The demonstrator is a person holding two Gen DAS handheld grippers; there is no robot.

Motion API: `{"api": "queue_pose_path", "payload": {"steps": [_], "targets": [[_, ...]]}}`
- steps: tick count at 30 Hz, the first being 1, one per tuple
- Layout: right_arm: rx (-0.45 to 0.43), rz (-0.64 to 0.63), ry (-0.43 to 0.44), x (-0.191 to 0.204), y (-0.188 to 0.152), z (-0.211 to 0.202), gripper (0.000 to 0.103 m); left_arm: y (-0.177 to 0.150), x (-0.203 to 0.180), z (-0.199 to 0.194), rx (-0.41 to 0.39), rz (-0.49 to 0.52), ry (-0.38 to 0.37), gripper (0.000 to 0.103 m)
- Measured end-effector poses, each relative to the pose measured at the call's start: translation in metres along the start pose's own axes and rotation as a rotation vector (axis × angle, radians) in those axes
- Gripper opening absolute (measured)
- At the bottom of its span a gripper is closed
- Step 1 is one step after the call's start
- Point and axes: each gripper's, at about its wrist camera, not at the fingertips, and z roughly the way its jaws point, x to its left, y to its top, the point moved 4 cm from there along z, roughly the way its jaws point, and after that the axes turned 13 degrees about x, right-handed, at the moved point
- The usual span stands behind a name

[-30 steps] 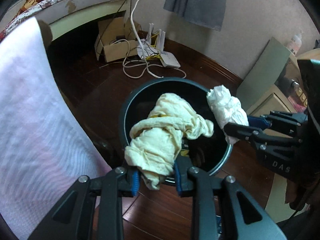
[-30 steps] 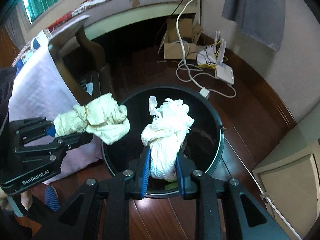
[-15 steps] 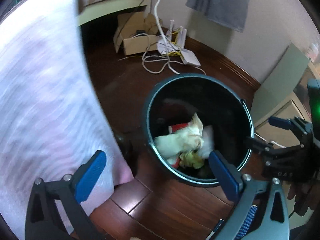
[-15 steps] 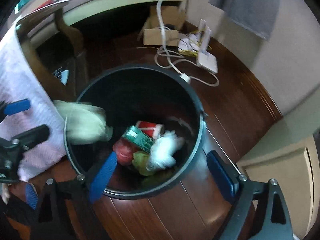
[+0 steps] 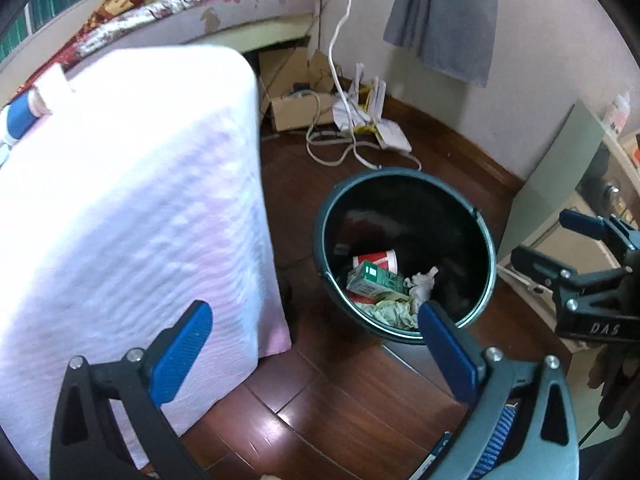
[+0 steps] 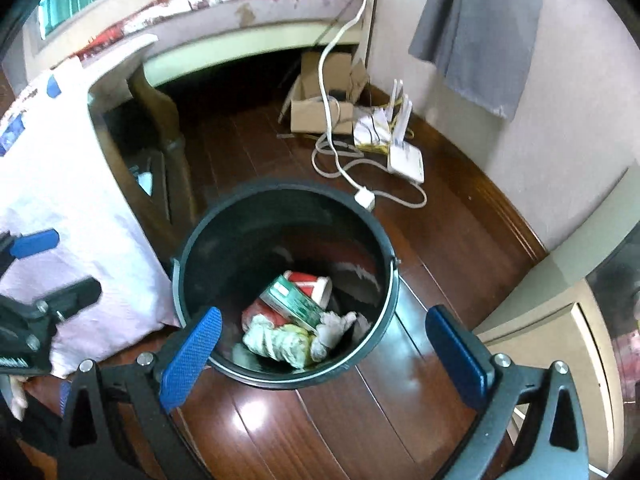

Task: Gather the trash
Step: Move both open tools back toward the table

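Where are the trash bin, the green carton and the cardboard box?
trash bin [image 6: 384,280], right wrist view, on its right rim.
green carton [image 6: 294,300], right wrist view, on its printed face.
cardboard box [image 5: 300,110], left wrist view, on its front wall.

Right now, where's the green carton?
In the right wrist view, the green carton lies inside the dark bin, against the red-and-white cup, above the crumpled paper.

Bin [image 6: 384,312] stands on the floor [image 6: 320,420], between a cloth-draped piece of furniture [image 5: 132,208] on its left and a cabinet [image 6: 560,360] on its right. In the bin: carton [image 6: 290,300] on top of a cup [image 6: 310,282], crumpled tissues [image 6: 280,340] nearer the front. Behind the bin, by the wall: cables [image 6: 340,160], router [image 6: 406,160], cardboard box [image 6: 320,114]. Bed [image 5: 208,16] farther back left.
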Motion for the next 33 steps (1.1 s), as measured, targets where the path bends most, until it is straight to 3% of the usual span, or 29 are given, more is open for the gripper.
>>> {"api": "queue_pose_path", "payload": {"steps": [8,17,33], "targets": [[-0.105,-0.002,0.002,0.028,0.002,-0.054,0.103,-0.006,0.018,-0.047,-0.100,-0.044,0.036,0.102],[-0.187,0.010,0.023,0.056,0.010,-0.088,0.103,-0.017,0.043,-0.090,-0.173,-0.092,0.062,0.102],[-0.297,-0.106,0.137,0.162,0.046,-0.127,0.103,-0.042,0.137,-0.141,-0.279,-0.247,0.162,0.103]]}}
